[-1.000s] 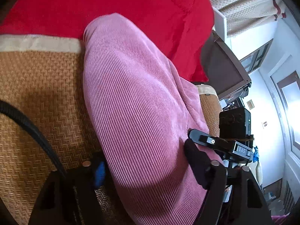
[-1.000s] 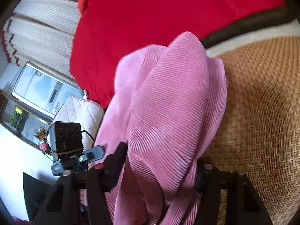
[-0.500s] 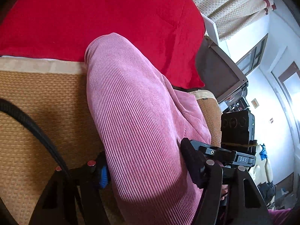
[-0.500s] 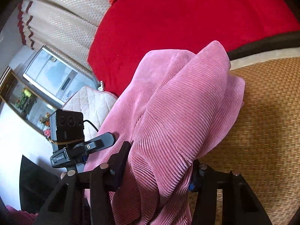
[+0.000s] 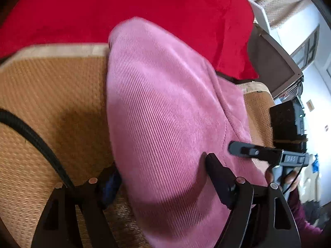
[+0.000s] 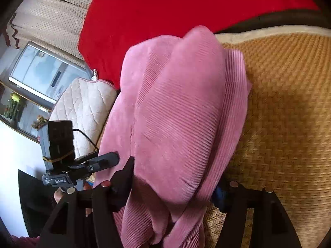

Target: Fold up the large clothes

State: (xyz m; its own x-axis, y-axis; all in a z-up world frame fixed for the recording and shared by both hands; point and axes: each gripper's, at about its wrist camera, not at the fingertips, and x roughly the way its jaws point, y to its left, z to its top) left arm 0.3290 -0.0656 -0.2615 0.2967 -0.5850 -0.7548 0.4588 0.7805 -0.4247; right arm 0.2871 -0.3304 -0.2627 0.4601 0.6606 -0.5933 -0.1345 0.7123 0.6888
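Garment (image 5: 165,113): dusty pink, fine corduroy ribbing throughout; ribs run lengthwise in the left wrist view, crosswise on the upper fold in the right wrist view (image 6: 182,113). Woven mat (image 5: 51,95): golden tan, herringbone weave, edged with a plain pale beige border strip (image 5: 62,50). Blanket (image 5: 134,4) behind: solid bright red, no pattern. Quilted cushion (image 6: 82,103): cream, diamond stitching, thin pink piping. Curtain (image 6: 51,16): off-white with small regular dots, dark red scalloped trim at its edge. Left hand-held gripper (image 5: 161,177): black frame, blue pad on one finger. Right hand-held gripper (image 6: 175,184): black, likewise a blue pad. Cable (image 5: 31,132): black, ribbed sleeve.
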